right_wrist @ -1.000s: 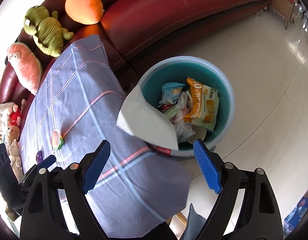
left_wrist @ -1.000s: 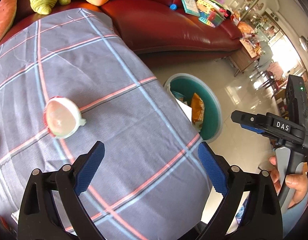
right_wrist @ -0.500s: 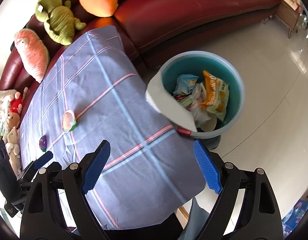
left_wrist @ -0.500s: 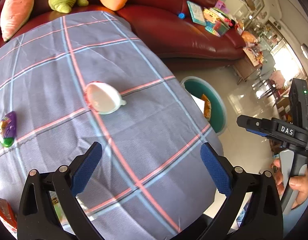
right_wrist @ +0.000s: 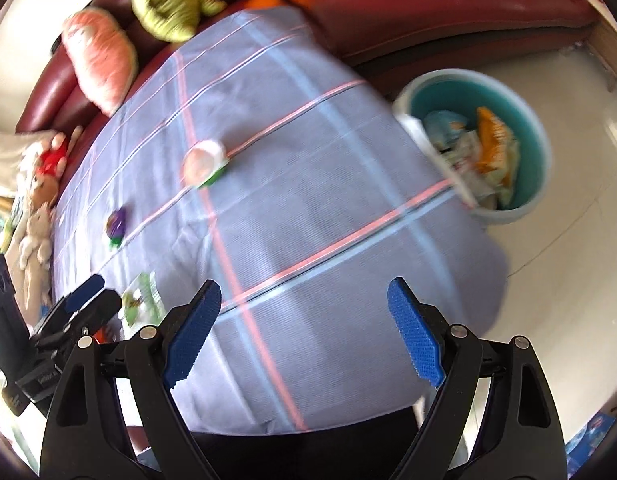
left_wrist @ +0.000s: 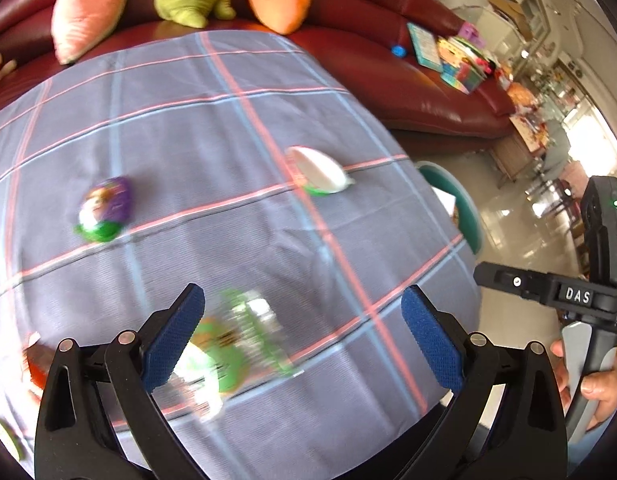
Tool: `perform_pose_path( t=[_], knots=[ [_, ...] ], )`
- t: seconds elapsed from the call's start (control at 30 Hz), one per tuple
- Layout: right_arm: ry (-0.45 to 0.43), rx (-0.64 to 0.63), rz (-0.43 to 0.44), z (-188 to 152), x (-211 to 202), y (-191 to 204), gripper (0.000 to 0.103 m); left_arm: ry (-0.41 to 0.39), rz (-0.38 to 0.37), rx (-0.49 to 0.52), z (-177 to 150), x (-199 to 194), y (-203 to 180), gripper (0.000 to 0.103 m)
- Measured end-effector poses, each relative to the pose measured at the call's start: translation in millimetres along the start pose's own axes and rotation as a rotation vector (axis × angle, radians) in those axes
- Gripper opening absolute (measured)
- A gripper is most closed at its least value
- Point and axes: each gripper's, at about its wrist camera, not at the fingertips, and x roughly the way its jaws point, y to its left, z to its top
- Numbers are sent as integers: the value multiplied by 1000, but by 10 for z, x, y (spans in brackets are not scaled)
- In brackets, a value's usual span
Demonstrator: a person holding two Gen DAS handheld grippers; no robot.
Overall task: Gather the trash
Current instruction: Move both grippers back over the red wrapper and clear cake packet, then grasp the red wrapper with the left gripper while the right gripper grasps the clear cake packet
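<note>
Left tongs [left_wrist: 302, 336] are held wide apart above the checked tabletop [left_wrist: 236, 128], nothing gripped. A blurred green wrapper [left_wrist: 232, 356] is seen between the pads, nearer the left one. A purple packet [left_wrist: 106, 208] and white cup [left_wrist: 320, 172] lie farther off. Teal bin [left_wrist: 464, 208] is partly hidden past the tabletop edge.

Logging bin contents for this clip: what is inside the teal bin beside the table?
The teal bin holds crumpled wrappers, among them an orange snack bag and a pale blue packet. Whatever lies beneath them is covered, and blur hides the labels.
</note>
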Motion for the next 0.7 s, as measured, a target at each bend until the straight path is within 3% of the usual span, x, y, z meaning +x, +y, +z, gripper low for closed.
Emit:
perform_pose_path(
  t=[0.53,0.7],
  knots=[
    [155,-287,68,-419,578,1341,82,-103,225,-160,-655,-668,1218,99],
    [180,-342,67,-441,742,1599,81,-77,228,-250,-787,-641,1596,99]
  ],
)
